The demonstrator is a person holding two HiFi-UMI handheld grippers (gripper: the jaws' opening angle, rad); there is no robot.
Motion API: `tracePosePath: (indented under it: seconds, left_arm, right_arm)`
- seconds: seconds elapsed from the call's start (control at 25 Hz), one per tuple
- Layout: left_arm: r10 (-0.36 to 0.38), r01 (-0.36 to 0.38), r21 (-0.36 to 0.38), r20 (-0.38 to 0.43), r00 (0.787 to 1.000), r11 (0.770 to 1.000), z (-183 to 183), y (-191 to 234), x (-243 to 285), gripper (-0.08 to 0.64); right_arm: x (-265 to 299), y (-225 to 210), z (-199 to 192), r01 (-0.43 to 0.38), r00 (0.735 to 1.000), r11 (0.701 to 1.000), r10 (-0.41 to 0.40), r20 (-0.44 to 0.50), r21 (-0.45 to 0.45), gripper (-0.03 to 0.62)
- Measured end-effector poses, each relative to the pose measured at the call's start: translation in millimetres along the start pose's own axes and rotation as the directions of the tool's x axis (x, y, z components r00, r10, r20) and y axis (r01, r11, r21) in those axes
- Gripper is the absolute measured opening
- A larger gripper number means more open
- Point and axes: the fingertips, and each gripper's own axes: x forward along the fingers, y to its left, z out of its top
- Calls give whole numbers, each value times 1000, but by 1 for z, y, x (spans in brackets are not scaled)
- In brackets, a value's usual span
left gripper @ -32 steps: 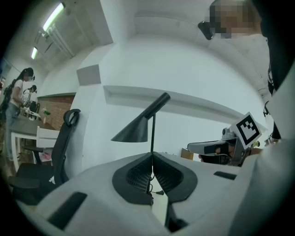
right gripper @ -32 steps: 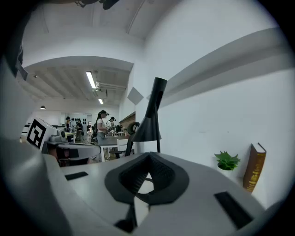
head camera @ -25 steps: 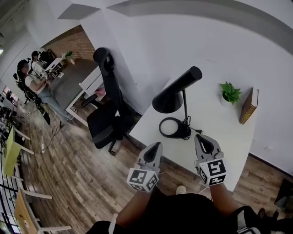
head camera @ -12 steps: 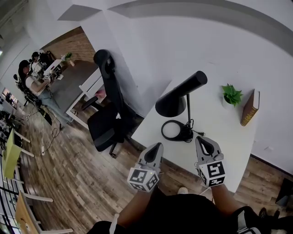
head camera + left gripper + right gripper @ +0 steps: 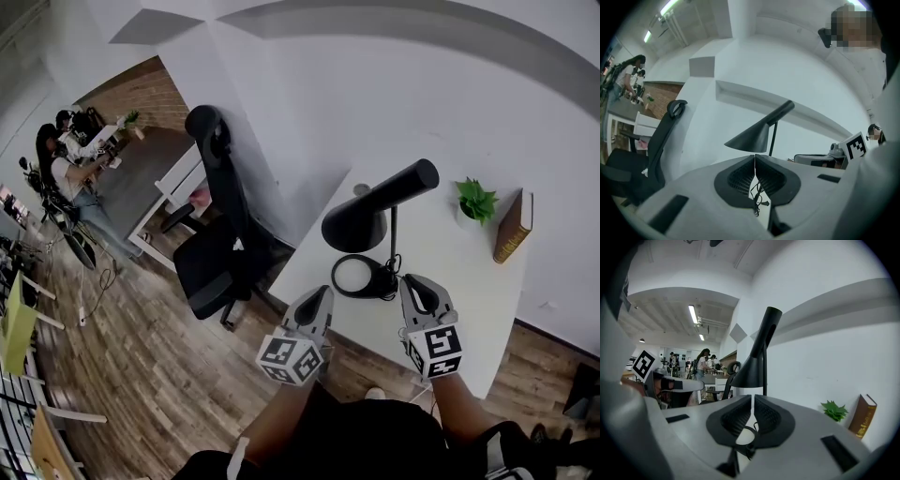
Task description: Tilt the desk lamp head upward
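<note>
Both grippers are hovering at the near edge of the worktop (image 5: 459, 281), short of the lamp head (image 5: 373, 208). The left gripper (image 5: 322, 294) and right gripper (image 5: 413, 279) are each showing jaws pressed together with nothing between them. The lamp head is standing above its round base (image 5: 353, 275), with the cone mouth facing down and the tube end pointing up toward the plant (image 5: 475, 199). You are setting up the approach; the tilt is not yet begun. Spread one gripper's jaws before reaching in, then close on the tube end or push up under the cone rim. Consider steadying the base with the other gripper, since it may slide or tip. Raise the head slowly.
</note>
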Motion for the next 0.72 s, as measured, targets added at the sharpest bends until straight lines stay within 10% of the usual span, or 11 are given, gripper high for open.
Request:
tracePosePath:
  seconds: [0.56,0.72]
  left_arm:
    - [-89,89,-161,9,996,983,16,26,48,35]
    - [-113,116,-336,29,993,935,14,38,63,150]
  right_arm:
    - [55,-18,0,32,997,998,-35,-63,-54,51]
    - [68,-24,-2,36,997,998,-40,-70,-52,75]
